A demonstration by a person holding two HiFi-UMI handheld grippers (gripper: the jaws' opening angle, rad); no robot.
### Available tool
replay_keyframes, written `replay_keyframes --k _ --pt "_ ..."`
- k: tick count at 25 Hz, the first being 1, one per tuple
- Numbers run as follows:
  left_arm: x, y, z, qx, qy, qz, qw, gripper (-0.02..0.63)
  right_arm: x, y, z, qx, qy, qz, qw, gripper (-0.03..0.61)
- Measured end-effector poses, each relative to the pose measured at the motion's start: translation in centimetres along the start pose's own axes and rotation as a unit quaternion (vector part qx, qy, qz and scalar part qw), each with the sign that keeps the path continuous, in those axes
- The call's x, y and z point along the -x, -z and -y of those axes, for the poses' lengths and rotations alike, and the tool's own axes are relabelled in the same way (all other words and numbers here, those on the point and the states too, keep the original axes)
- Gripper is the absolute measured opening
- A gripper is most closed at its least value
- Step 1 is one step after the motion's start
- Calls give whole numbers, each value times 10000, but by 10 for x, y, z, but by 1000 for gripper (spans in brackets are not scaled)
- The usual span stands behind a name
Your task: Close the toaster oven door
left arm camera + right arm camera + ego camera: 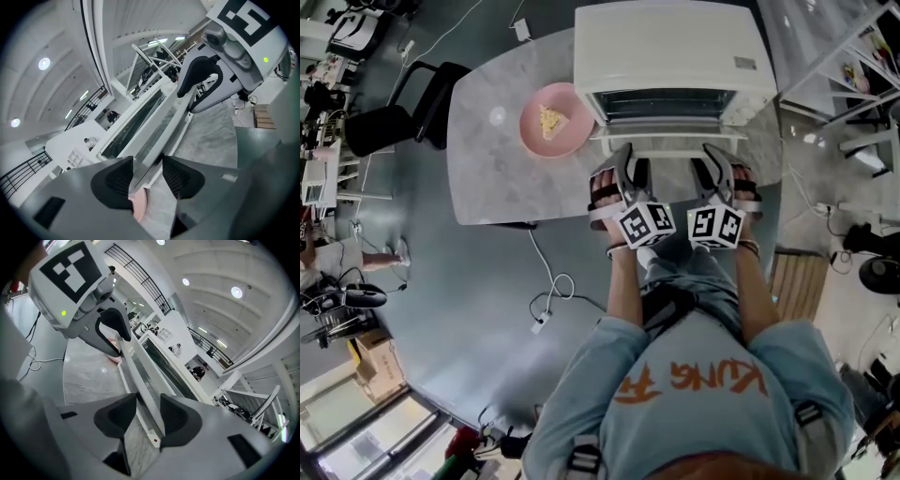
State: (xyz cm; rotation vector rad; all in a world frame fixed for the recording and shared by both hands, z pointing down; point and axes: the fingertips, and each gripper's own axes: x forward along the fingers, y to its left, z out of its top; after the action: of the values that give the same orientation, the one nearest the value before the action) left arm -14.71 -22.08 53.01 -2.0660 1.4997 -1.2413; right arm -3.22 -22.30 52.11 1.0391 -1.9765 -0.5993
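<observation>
A white toaster oven (670, 47) stands at the far edge of the marble table (506, 178), its glass door (670, 141) hanging open toward me. My left gripper (628, 164) is at the left part of the door's front edge and my right gripper (714, 161) at the right part. In the left gripper view the door's white handle bar (154, 140) runs between the jaws of the left gripper (147, 176), with a slim gap on one side. The right gripper (148, 416) straddles the same bar (140, 366) loosely. Both are open.
A pink plate (534, 141) holding a piece of food (551, 122) sits just left of the oven. A black chair (403, 108) stands at the table's left. A white cable (548, 291) lies on the floor, and a wooden pallet (797, 281) is at my right.
</observation>
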Motion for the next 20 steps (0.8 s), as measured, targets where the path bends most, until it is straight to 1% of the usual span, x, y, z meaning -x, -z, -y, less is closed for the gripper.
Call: replay_keyframes --k 5,11,20 --pt "-13 -11 -19 72 -30 138 9999 187 -11 -10 20 94 156 72 9998 161" --pt "-28 -24 -37 109 -32 200 9997 193 -24 -17 40 166 356 185 9991 158" --pt "-47 -33 -53 247 -109 391 9989 204 -42 -20 56 155 477 349 9981 158"
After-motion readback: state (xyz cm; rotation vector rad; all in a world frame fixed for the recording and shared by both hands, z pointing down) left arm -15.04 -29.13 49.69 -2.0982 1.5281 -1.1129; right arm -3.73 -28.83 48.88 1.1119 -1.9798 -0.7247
